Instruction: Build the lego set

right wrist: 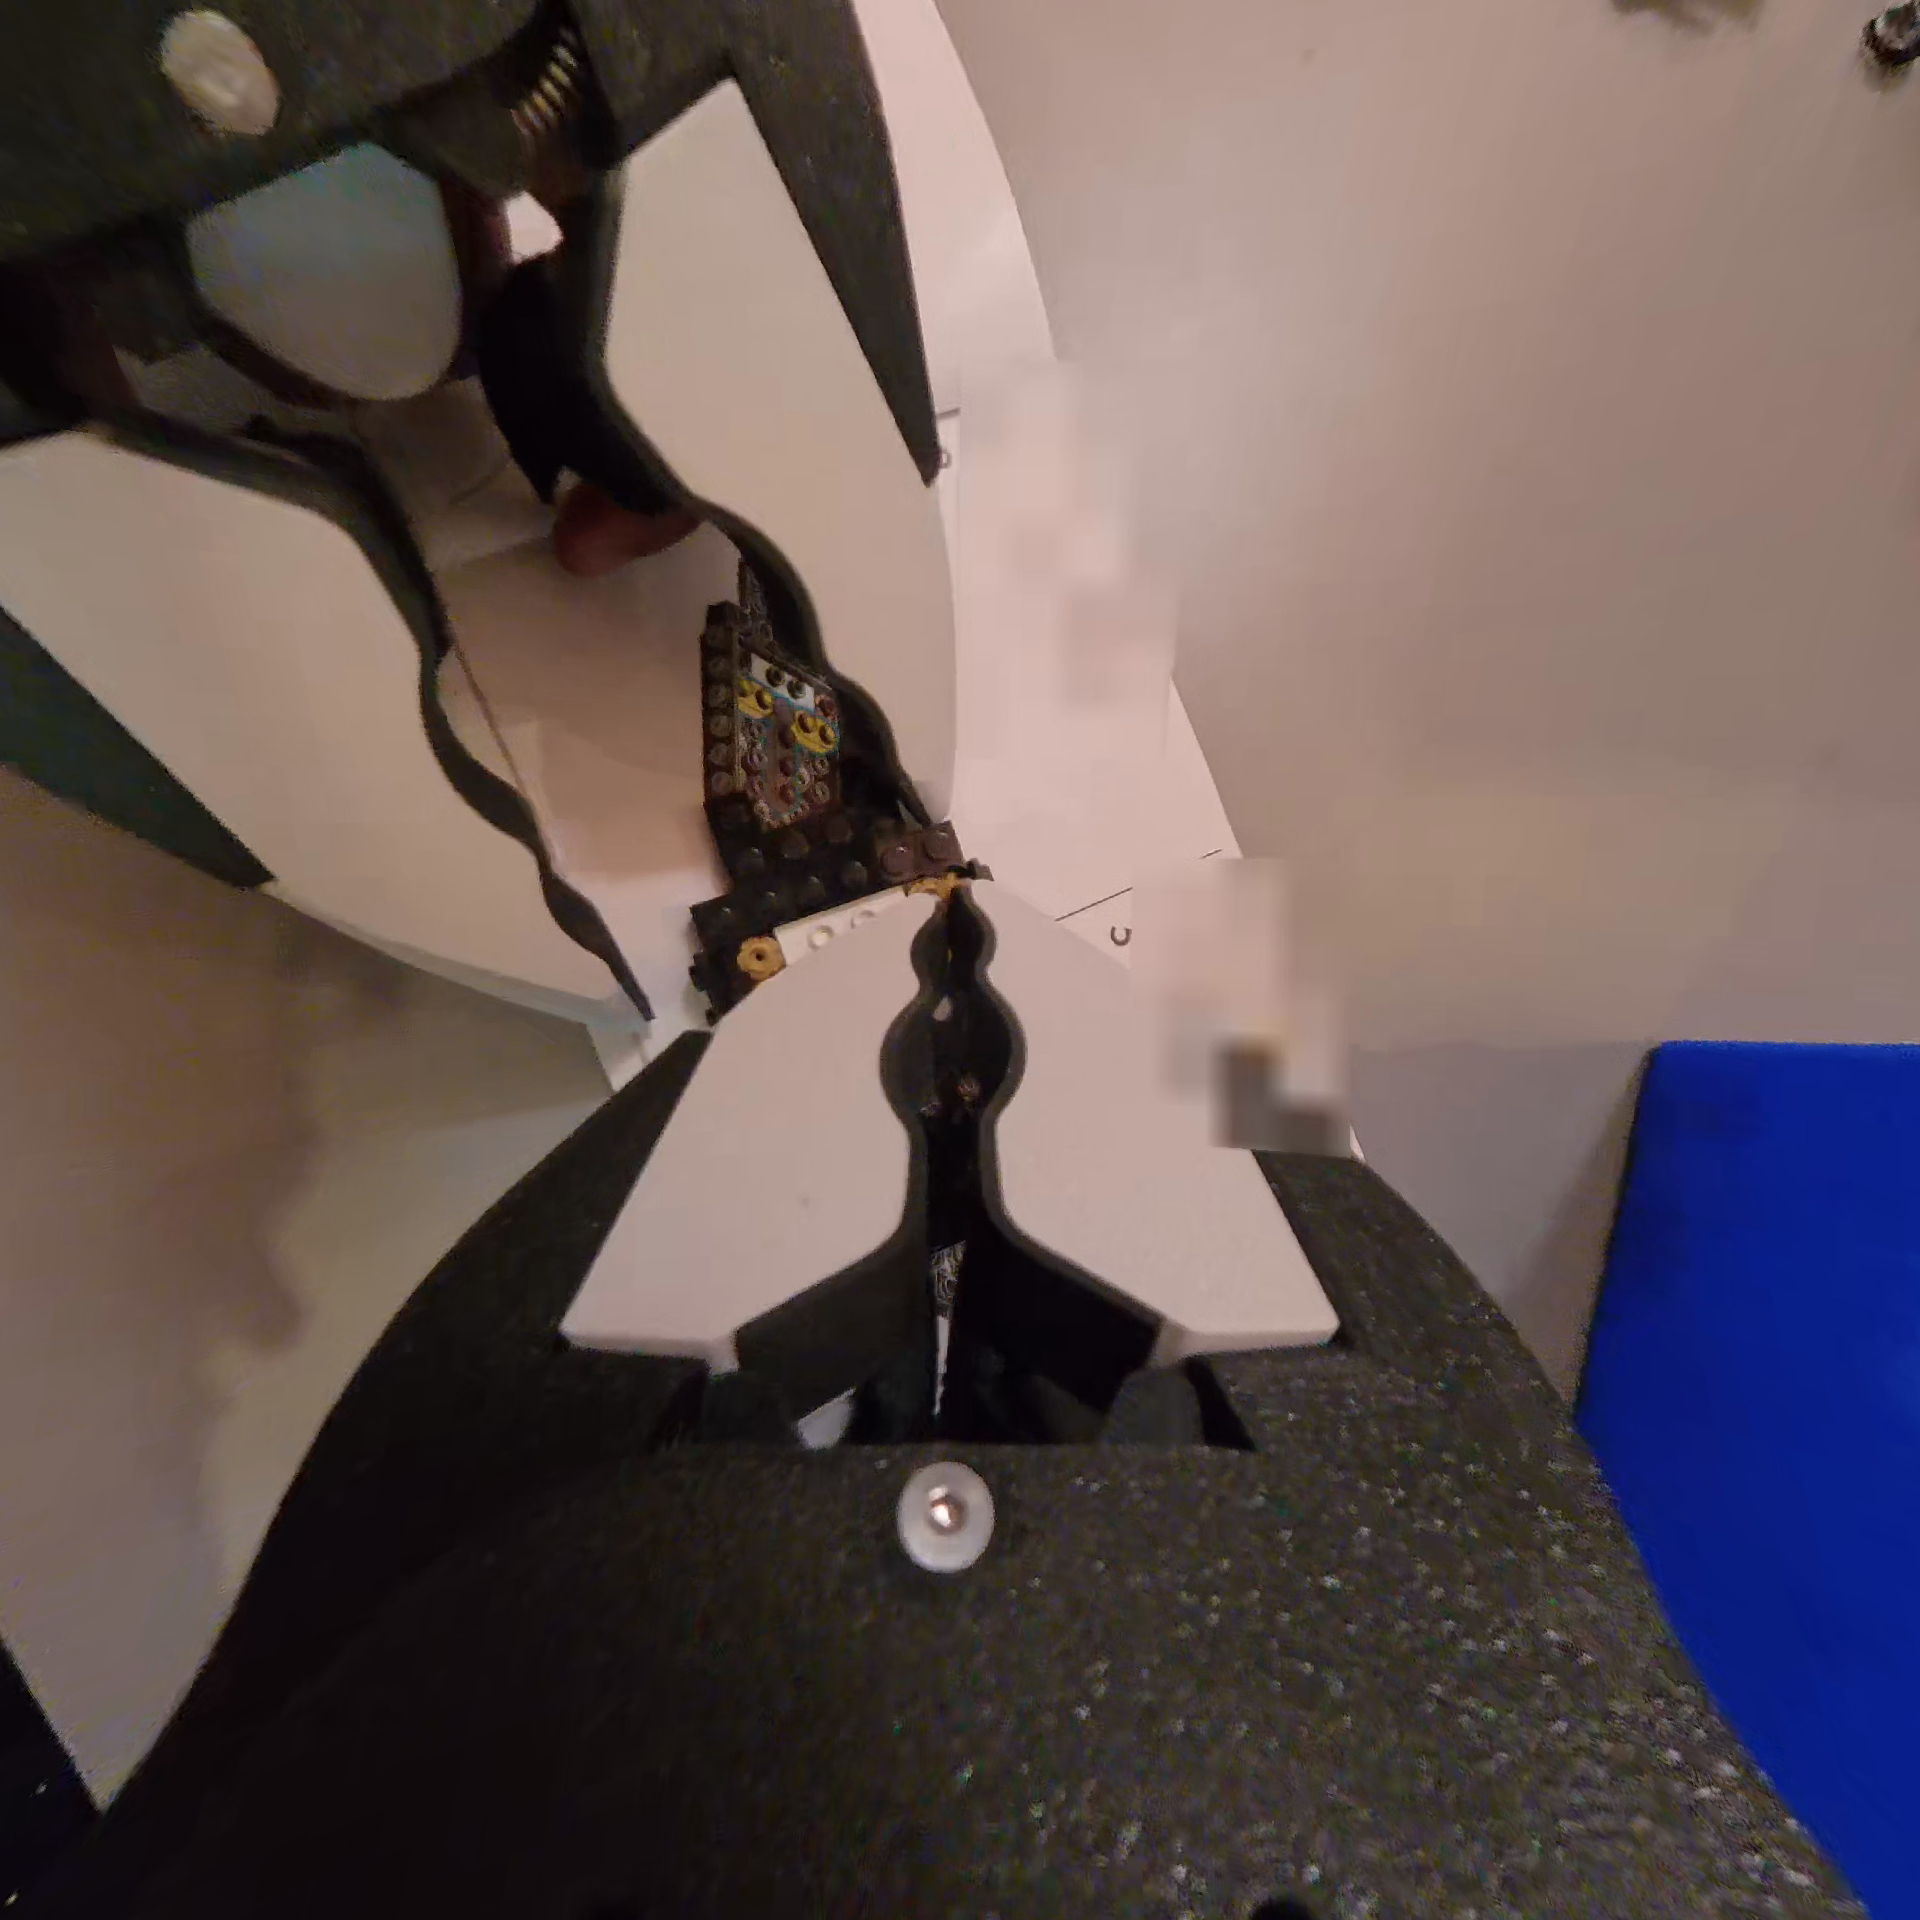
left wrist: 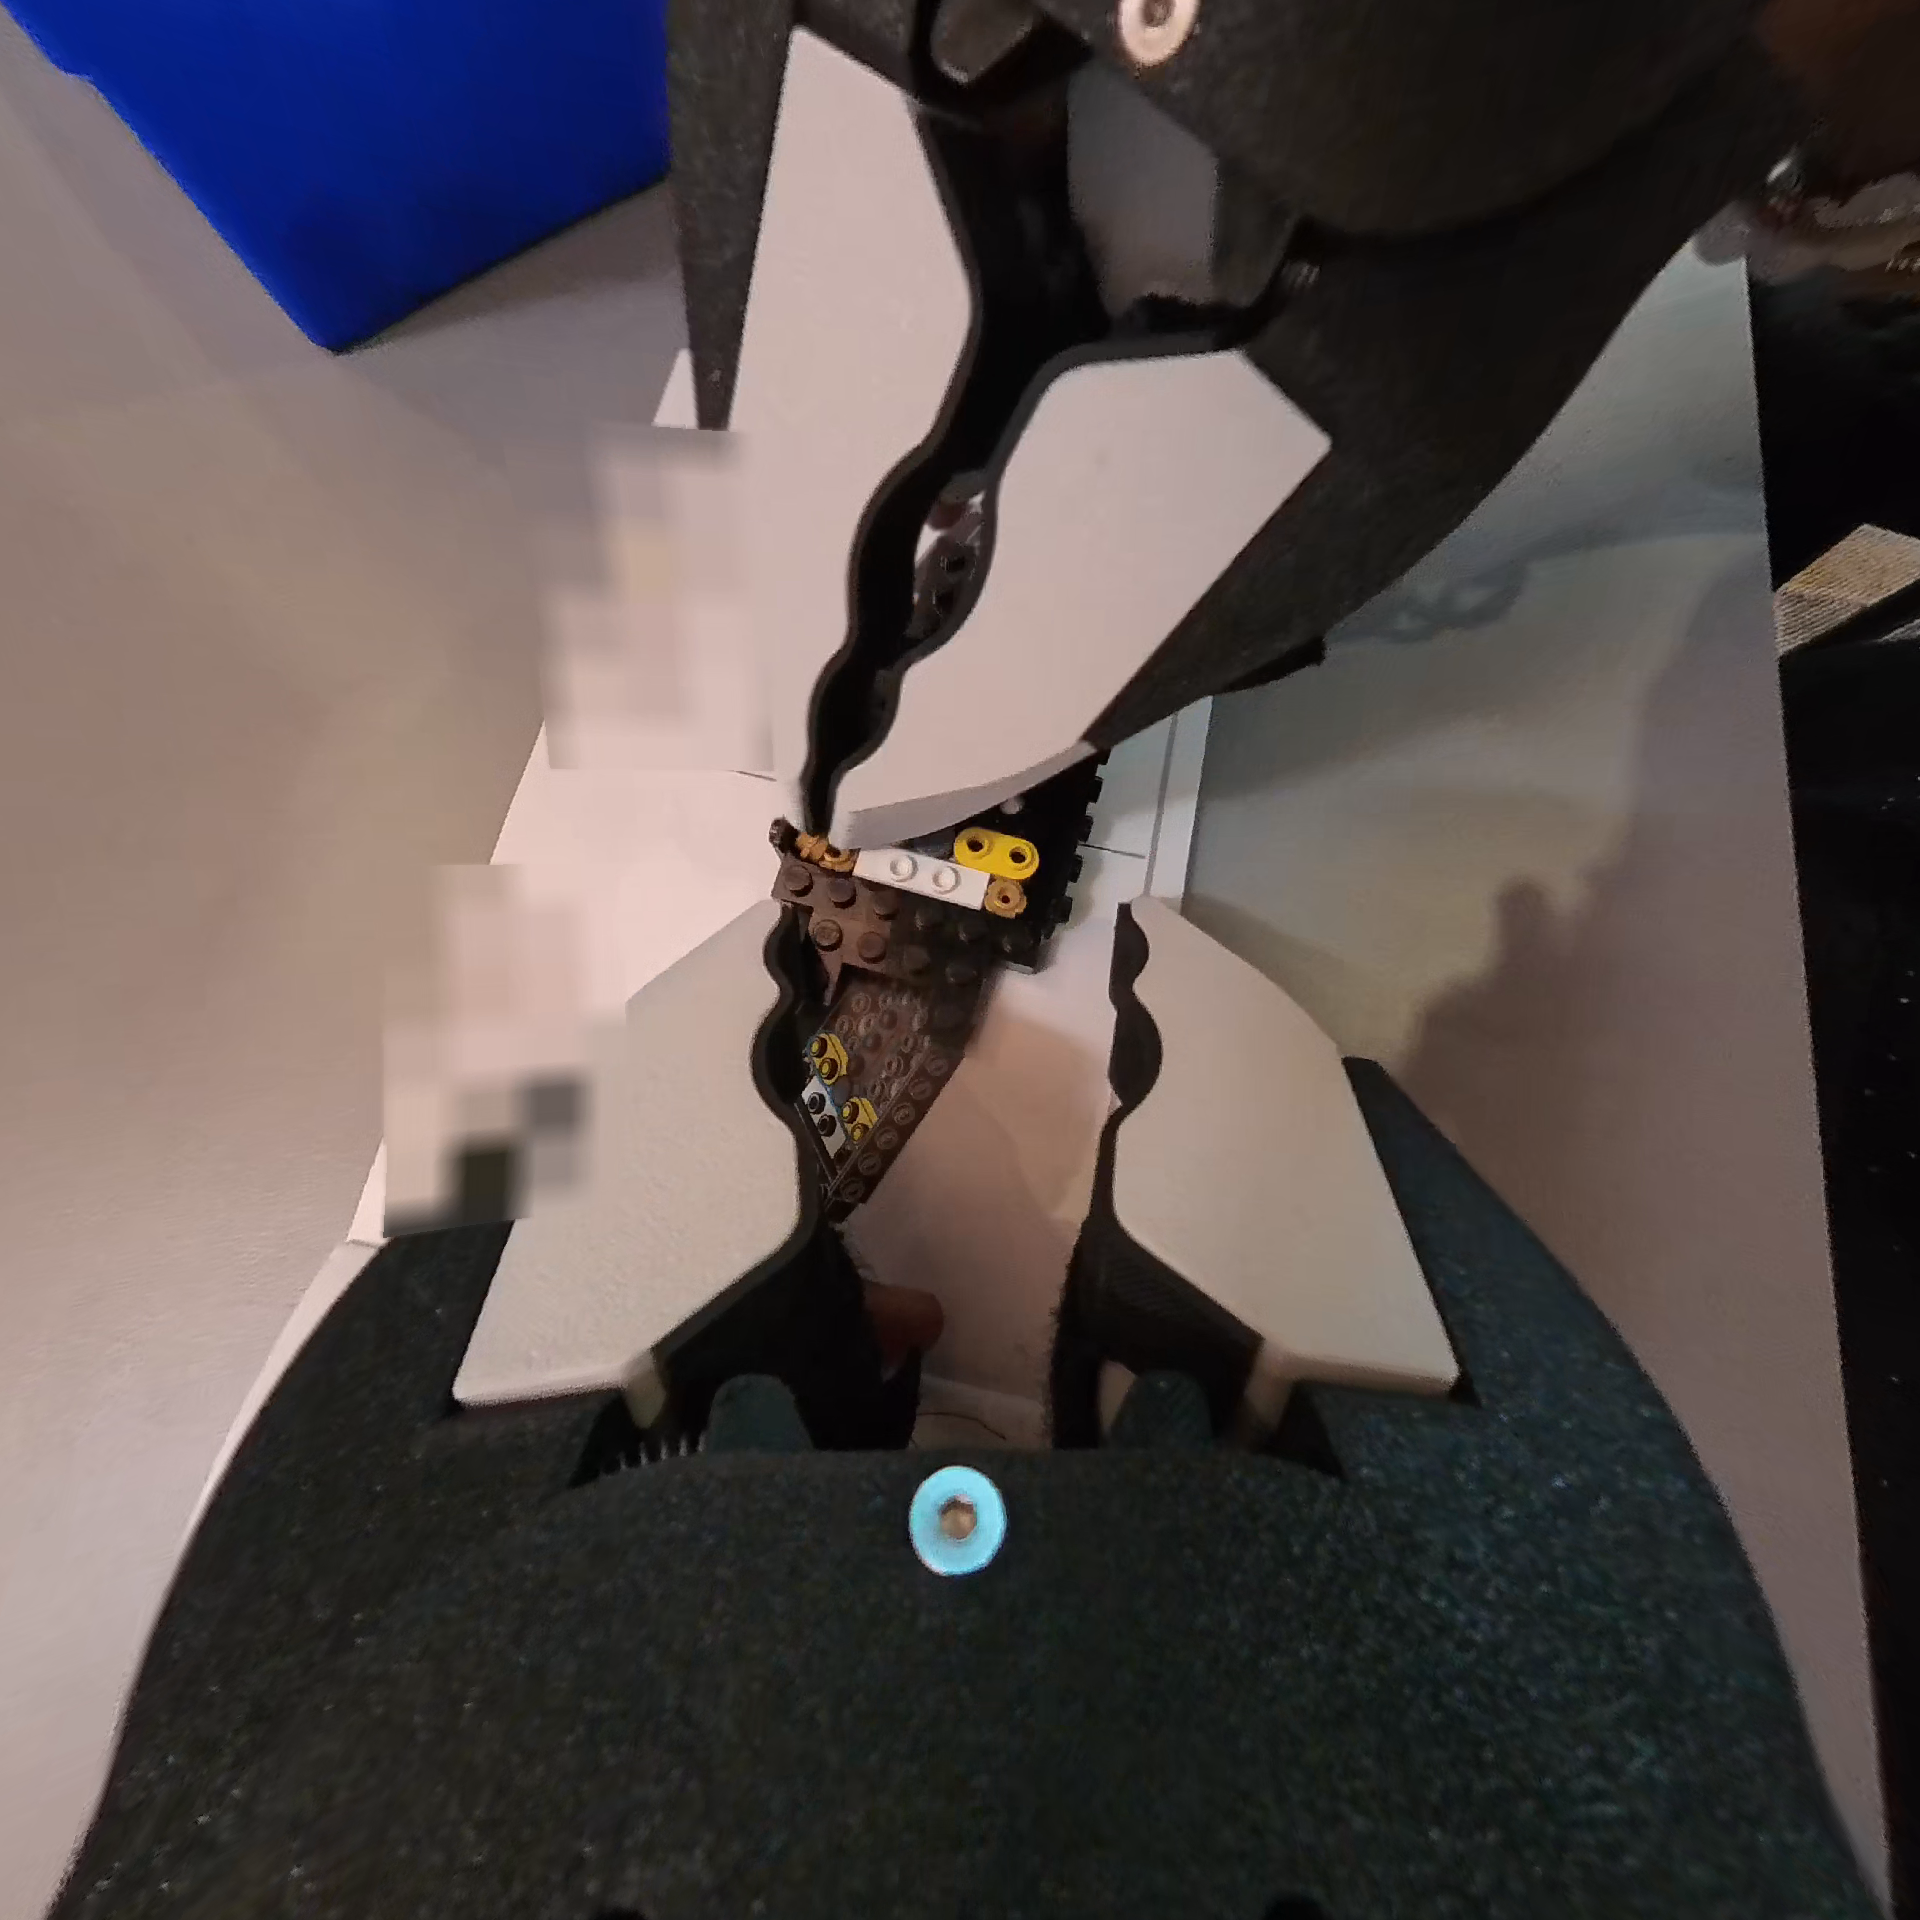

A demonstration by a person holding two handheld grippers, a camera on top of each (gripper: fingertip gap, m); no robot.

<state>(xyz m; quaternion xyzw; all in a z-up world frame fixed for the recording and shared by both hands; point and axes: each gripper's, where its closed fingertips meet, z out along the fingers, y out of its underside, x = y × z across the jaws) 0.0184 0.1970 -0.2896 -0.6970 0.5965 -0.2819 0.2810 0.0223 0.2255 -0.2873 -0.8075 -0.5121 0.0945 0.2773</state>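
A: Two tools over one brick build (left wrist: 914,935) lying on white paper (left wrist: 644,821) on the counter (left wrist: 1455,831). Landmark: the build's white plate (left wrist: 928,871).

B: Right tool (left wrist: 821,816)?

A: Tips drawn together on a small gold stud (left wrist: 831,852), just off the plate's end, at the build's brown corner. Pads look pressed on it.

B: Left tool (left wrist: 951,925)?

A: Jaws wide, nothing gripped. One finger (left wrist: 727,1049) lies against the build's edge, the other stands apart.

B: Axis?

A: Build runs lengthwise from the plate back toward the left tool. A second gold stud (left wrist: 1006,896) sits at the plate's other end, beside a yellow piece (left wrist: 995,850).
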